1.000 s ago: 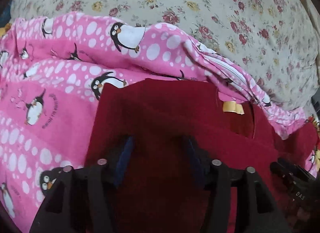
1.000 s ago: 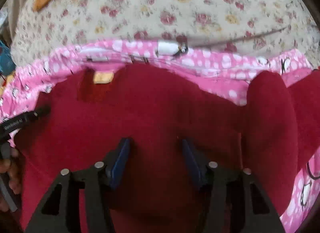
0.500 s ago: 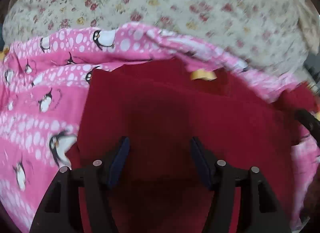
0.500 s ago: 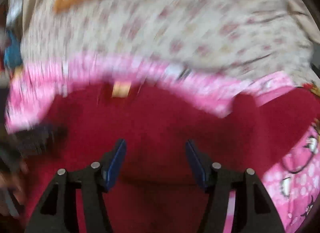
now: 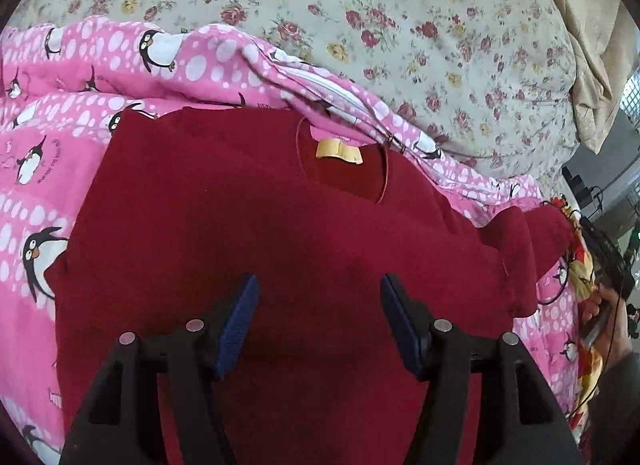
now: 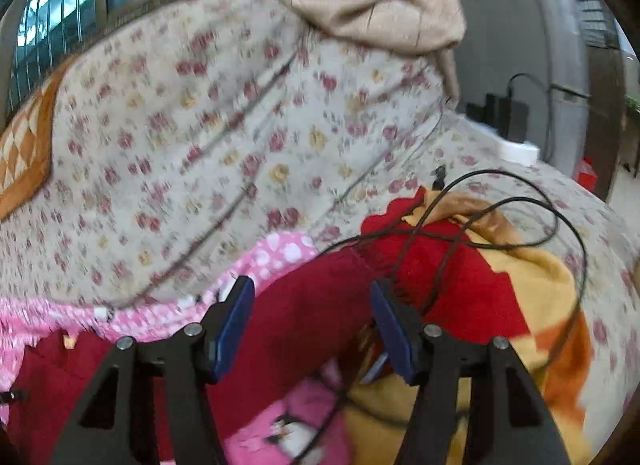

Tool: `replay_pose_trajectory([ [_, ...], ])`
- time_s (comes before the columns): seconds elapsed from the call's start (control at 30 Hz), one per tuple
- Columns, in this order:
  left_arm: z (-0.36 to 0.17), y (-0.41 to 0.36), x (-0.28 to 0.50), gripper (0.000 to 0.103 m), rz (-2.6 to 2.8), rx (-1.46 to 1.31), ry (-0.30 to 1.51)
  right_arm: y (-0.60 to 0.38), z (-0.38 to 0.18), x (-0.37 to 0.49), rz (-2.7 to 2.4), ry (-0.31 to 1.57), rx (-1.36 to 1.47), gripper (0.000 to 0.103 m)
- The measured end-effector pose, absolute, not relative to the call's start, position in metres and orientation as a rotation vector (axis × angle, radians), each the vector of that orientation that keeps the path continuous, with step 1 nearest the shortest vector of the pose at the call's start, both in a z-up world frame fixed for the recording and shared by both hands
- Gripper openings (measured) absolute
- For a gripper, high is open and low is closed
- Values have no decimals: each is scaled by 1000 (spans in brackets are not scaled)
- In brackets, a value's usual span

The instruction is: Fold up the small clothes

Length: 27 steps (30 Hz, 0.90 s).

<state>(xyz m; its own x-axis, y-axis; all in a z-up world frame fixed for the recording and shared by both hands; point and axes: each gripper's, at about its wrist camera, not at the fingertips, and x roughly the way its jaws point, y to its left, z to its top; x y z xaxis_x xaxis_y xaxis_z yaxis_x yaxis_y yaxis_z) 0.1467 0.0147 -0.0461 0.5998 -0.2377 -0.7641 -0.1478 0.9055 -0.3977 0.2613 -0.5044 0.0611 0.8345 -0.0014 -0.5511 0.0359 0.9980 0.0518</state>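
Swung rightward since before, the right hand-held gripper (image 6: 312, 319) gapes over the red top's (image 5: 248, 249) sleeve; the left hand-held gripper (image 5: 319, 319) gapes above its body.

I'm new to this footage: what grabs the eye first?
A dark red sweater lies spread on a pink penguin-print blanket, with the open left tool over it. The open right tool looks toward a black cable looping over a red and yellow blanket.
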Motion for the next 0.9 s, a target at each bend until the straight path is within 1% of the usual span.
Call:
replay_pose_trajectory([
  [0.03, -47, 13, 146, 46, -55, -443, 935, -502, 58, 269, -6, 600, 34, 61],
  [0.1, -48, 12, 144, 46, -55, -431, 935, -499, 50, 284, 6, 637, -12, 55],
  [0.13, -48, 12, 145, 46, -56, -426, 936, -499, 48, 289, -10, 649, -47, 54],
  [0.27, -50, 11, 148, 46, -53, -416, 943, -507, 39, 304, -59, 703, -132, 54],
  [0.43, -51, 7, 150, 46, -54, -397, 951, -519, 28, 311, -37, 776, -108, 55],
  [0.5, -52, 8, 150, 46, -55, -402, 949, -518, 28, 309, -30, 773, -106, 55],
  [0.53, -52, 9, 150, 46, -54, -403, 949, -518, 28, 307, -22, 773, -100, 52],
  [0.57, -53, 9, 151, 46, -53, -403, 950, -517, 29, 305, -15, 771, -93, 37],
  [0.6, -53, 9, 151, 46, -52, -403, 950, -519, 30, 300, -1, 770, -72, 23],
  [0.63, -53, 9, 151, 46, -51, -401, 948, -520, 33, 297, 11, 762, -53, 17],
  [0.67, -53, 9, 151, 46, -50, -401, 947, -520, 38, 290, 22, 741, -49, 14],
  [0.77, -53, 11, 151, 46, -46, -397, 944, -513, 56, 270, 14, 686, -69, 13],
  [0.9, -49, 17, 149, 46, -15, -400, 923, -499, 100, 233, 16, 561, -16, 13],
])
